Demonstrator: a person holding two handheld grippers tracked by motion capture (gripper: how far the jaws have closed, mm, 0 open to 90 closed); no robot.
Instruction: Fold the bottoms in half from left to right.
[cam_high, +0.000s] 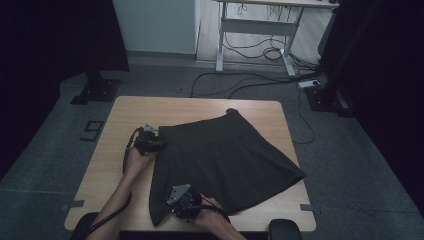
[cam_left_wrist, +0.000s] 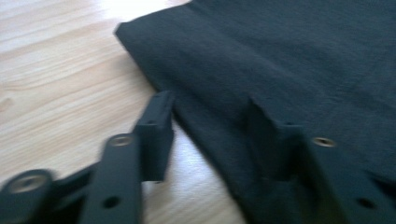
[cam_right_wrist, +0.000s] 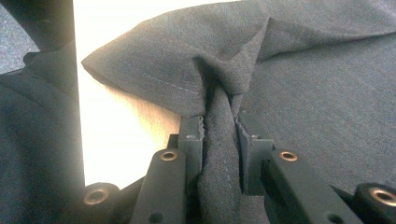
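Right gripper (cam_right_wrist: 219, 135) pinches skirt (cam_high: 225, 155) hem, bunched in its view; left gripper (cam_left_wrist: 210, 135) straddles waistband edge, jaws half-closed, grip uncertain.

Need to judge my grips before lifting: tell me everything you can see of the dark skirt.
The dark skirt looks like charcoal woven fabric, pleated below a plain waistband. It lies flat on the wooden table, waistband toward the far-left, hem flaring toward the near edge and right. The right claw is shut on a bunched fold of the hem, stitching visible. The left claw straddles the waistband edge, one jaw on the fabric, one on bare wood, not yet pinching.
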